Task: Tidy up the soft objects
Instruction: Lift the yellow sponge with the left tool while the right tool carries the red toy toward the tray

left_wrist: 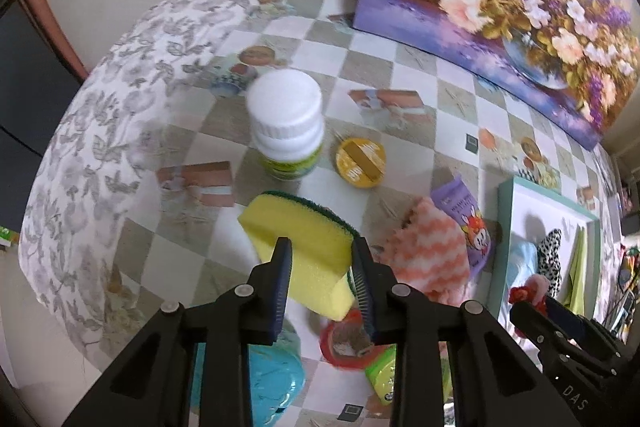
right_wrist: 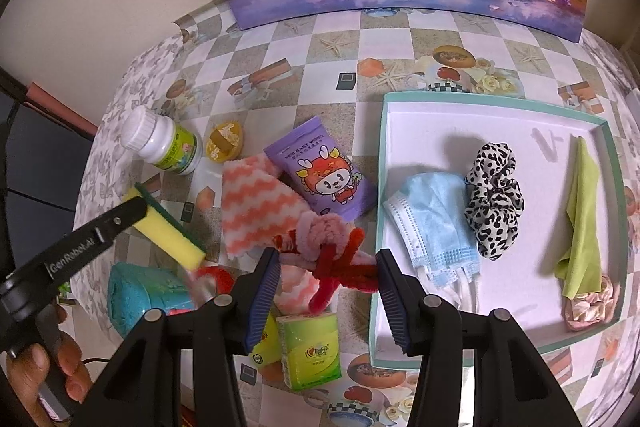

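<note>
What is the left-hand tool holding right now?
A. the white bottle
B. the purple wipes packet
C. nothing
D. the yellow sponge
D: the left gripper has its two fingers pressed against the sides of the yellow sponge, which is lifted off the table.

We read "GenRobot.AI" on the left gripper (right_wrist: 141, 209) body, near left. "DAS" on the right gripper (left_wrist: 532, 303) body. Purple wipes pack (right_wrist: 322, 173), centre: "MINI BABY WIPES".

table (right_wrist: 400, 39): checked cloth | on it: tray (right_wrist: 382, 163), bottle (right_wrist: 164, 143), wipes pack (right_wrist: 320, 175), tissue pack (right_wrist: 314, 353), possibly tape roll (left_wrist: 340, 343)
</note>
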### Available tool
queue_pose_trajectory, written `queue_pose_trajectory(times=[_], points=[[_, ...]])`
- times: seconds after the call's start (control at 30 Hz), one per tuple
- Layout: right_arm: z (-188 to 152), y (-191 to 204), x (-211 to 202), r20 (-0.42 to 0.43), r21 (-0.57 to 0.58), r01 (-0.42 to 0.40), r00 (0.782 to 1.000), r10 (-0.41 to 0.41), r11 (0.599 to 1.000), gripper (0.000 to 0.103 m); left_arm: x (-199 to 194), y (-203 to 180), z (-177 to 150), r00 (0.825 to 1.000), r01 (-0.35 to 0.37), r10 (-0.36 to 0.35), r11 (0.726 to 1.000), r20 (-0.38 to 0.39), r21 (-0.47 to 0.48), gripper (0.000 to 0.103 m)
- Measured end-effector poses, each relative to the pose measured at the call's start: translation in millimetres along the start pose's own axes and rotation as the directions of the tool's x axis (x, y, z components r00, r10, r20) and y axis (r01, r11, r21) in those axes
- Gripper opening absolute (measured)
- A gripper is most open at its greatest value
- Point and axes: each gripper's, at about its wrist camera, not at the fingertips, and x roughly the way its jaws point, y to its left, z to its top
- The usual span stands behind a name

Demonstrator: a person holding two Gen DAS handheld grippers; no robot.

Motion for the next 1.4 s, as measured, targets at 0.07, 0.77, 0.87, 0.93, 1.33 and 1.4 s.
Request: queue_pose_trajectory(times=[0.07,0.77,0.87,0.93,1.33,1.4], points=[[0,0,0,0.002,0.0,0.0,1.0,0.0,1.0,0.052,-5,2,1,1.0,-0.003,0.003,1.0,0.016,-0.008,0.031],[5,-31,-17,0.049,0.065,0.038,0.998,-0.041,0.997,0.052,-54,-24,4,0.989,0.032,-0.038,0.998,0.142,0.047,0.031],[7,-50,-24,0.062,0.109,0.045,0.997,-0.052,0.993,0.052,-60,-38,3,0.986,0.046,-0.057,0.996,0.154,0.076,0.031],[7,-64,-28,0.071,0.143,0.053,0.995,-0.064,0.988,0.052,-64,-52,2,0.985,0.053,-0.069,0.993,0.16,0.106,0.031],[1,-149,-51,0.09,0.324,0.08,0.989,-0.115,0.943,0.052,-67,-147,-26,0.98,0.12,-0.163,0.943,0.116,0.31,0.031],[-2,-163,-52,0.082,0.347,0.095,0.988,-0.131,0.933,0.052,-64,-165,-33,0.978,0.149,-0.19,0.926,0.085,0.348,0.031]])
